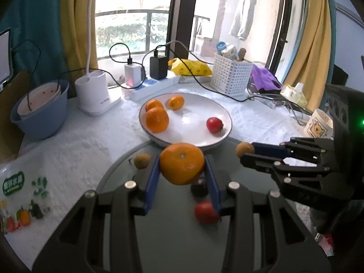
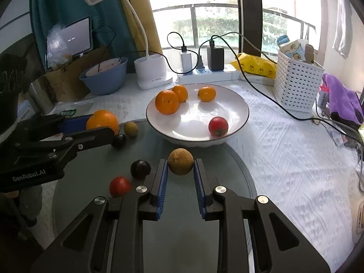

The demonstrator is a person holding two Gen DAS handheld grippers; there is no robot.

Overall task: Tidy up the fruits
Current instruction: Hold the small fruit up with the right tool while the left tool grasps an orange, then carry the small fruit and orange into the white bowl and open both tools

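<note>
My left gripper [image 1: 182, 166] is shut on an orange [image 1: 182, 163] and holds it above the grey round mat [image 1: 173, 227], just short of the white plate [image 1: 224, 111]. My right gripper [image 2: 180, 162] is shut on a small brown fruit [image 2: 180, 161] close to the plate's [image 2: 241, 104] near rim. The plate holds three oranges [image 2: 167, 102] and a red fruit [image 2: 218, 122]. On the mat lie another brown fruit [image 2: 130, 128], two dark fruits [image 2: 140, 169] and a red fruit [image 2: 120, 186]. The left gripper also shows in the right wrist view [image 2: 102, 125].
A blue basin [image 2: 104, 75], a white lamp base [image 2: 151, 70], a power strip with chargers and cables [image 2: 204, 68], a yellow bag [image 2: 254, 66] and a white basket [image 2: 298, 84] line the back. A purple cloth [image 2: 341, 97] and a mug [image 1: 318, 122] are at the right.
</note>
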